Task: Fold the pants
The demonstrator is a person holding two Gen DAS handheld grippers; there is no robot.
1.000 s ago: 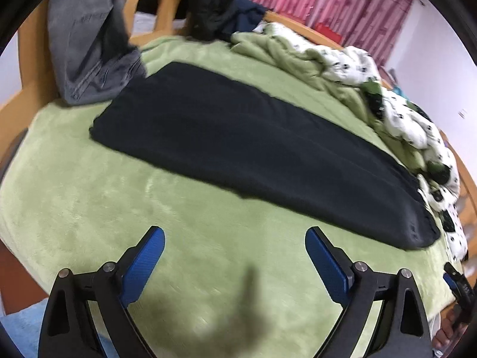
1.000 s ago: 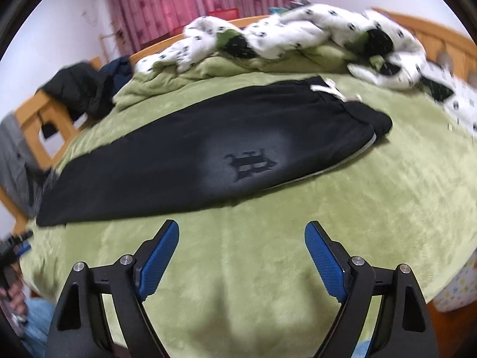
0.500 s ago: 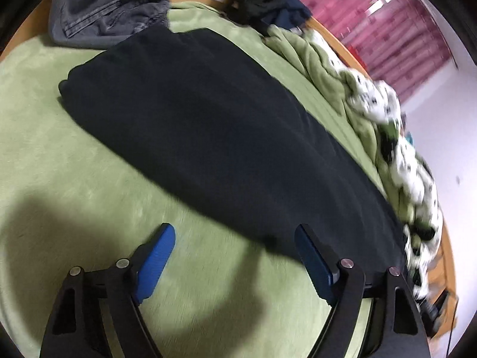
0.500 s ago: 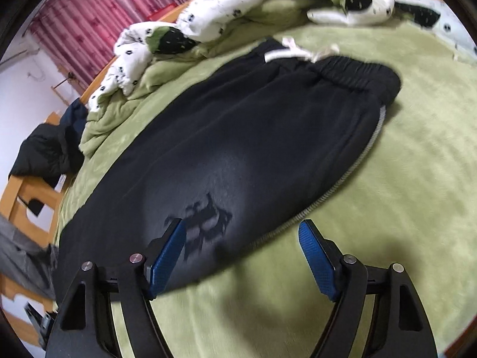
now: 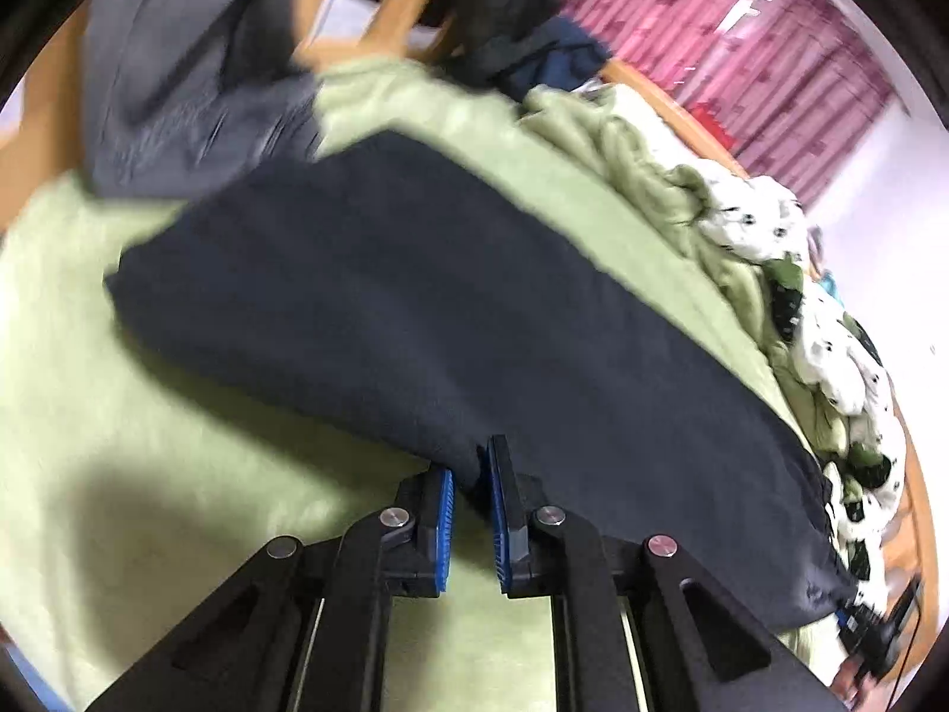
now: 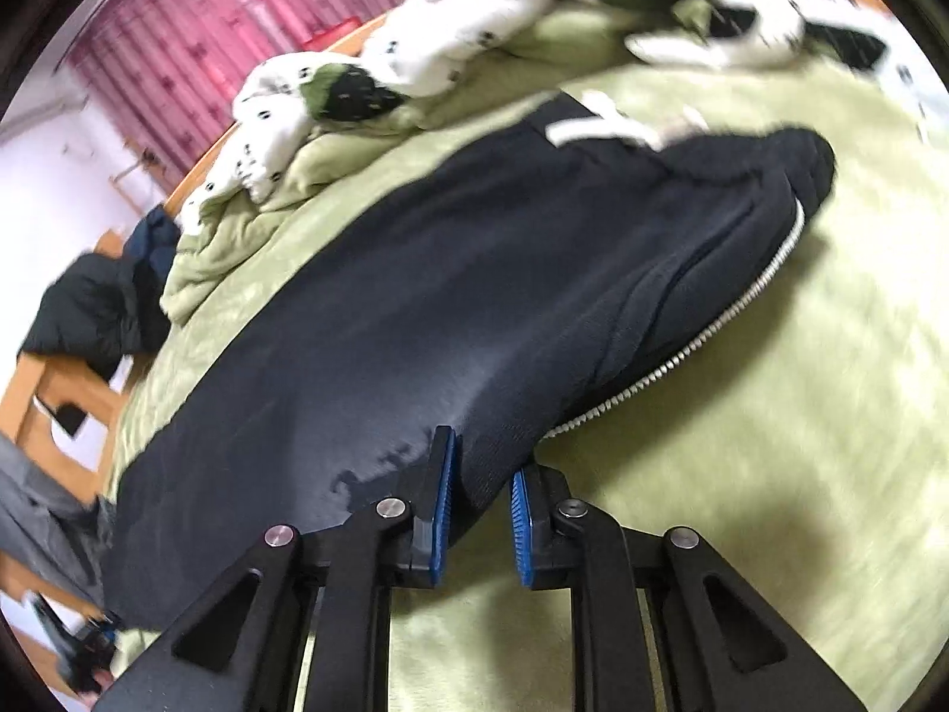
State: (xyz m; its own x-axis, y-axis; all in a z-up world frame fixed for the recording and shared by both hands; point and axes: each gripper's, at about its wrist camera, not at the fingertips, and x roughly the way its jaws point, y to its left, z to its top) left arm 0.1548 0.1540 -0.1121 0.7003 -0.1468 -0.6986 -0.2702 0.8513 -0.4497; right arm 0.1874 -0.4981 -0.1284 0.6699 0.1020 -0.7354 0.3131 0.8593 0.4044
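Note:
Black pants (image 5: pixel 445 296) lie flat and lengthwise on the green blanket (image 5: pixel 148 445). In the left wrist view my left gripper (image 5: pixel 471 463) is shut on the near edge of the leg end, a fold of black cloth pinched between its blue pads. In the right wrist view the pants (image 6: pixel 474 296) show the waistband (image 6: pixel 801 160), a white drawstring (image 6: pixel 593 127) and white side piping (image 6: pixel 712 326). My right gripper (image 6: pixel 483 457) is closing on the near edge by the printed logo, with cloth bunched between its pads.
A grey garment (image 5: pixel 178 89) hangs over the wooden bed frame (image 5: pixel 385 12) past the leg end. A spotted white and green quilt (image 6: pixel 474 29) is heaped along the far side of the bed. A dark jacket (image 6: pixel 89 308) lies on the frame. Pink curtains (image 5: pixel 741 29) hang behind.
Both grippers moved forward to the pants' near edge and closed from wide open onto the cloth, which now rises slightly between the pads.

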